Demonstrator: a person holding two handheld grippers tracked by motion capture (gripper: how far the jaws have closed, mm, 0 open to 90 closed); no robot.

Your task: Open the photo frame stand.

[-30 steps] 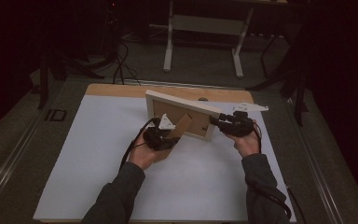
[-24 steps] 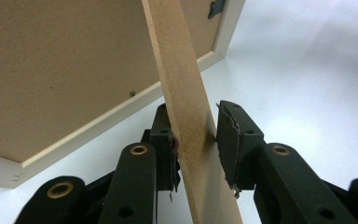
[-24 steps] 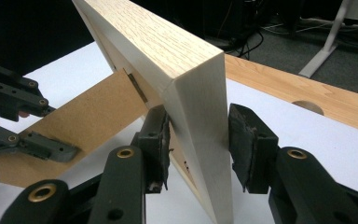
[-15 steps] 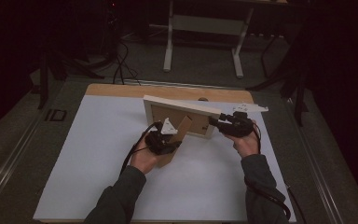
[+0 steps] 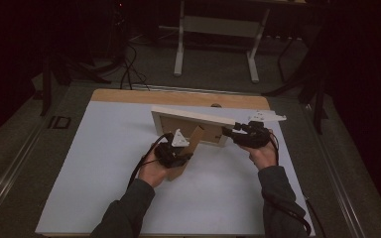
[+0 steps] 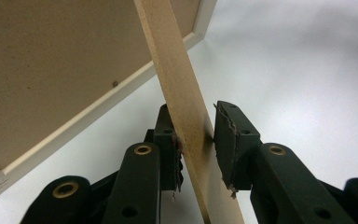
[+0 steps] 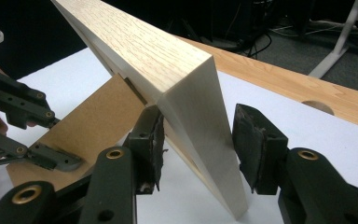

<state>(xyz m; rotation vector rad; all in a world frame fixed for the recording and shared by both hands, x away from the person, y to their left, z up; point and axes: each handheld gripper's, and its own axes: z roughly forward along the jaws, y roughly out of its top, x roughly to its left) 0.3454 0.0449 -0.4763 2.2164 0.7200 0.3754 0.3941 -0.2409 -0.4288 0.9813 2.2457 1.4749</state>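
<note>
A light wooden picture frame point(image 5: 193, 118) stands tilted on the white table top point(image 5: 104, 163), its brown back facing me. Its brown cardboard stand point(image 5: 192, 136) swings out toward me. My left gripper point(image 5: 182, 150) is shut on that stand point(image 6: 177, 79), which runs between both pads point(image 6: 170, 144). My right gripper point(image 5: 226, 132) straddles the frame's right end point(image 7: 200, 116). Its jaws have just been opening: one pad still lies against the back, while the other pad point(image 7: 254, 140) stands off the frame. The left gripper point(image 7: 23, 116) also shows in the right gripper view.
A bare wooden strip point(image 5: 178, 96) with a small hole point(image 5: 216, 105) runs along the table's far edge. Beyond it are white desk legs point(image 5: 213, 44) and floor cables point(image 5: 129, 64). A metal rail point(image 5: 10, 163) borders the table's left side.
The frame's top edge has shifted slightly left, and my left hand has slid a little toward me with the stand. The right hand has stayed put.
</note>
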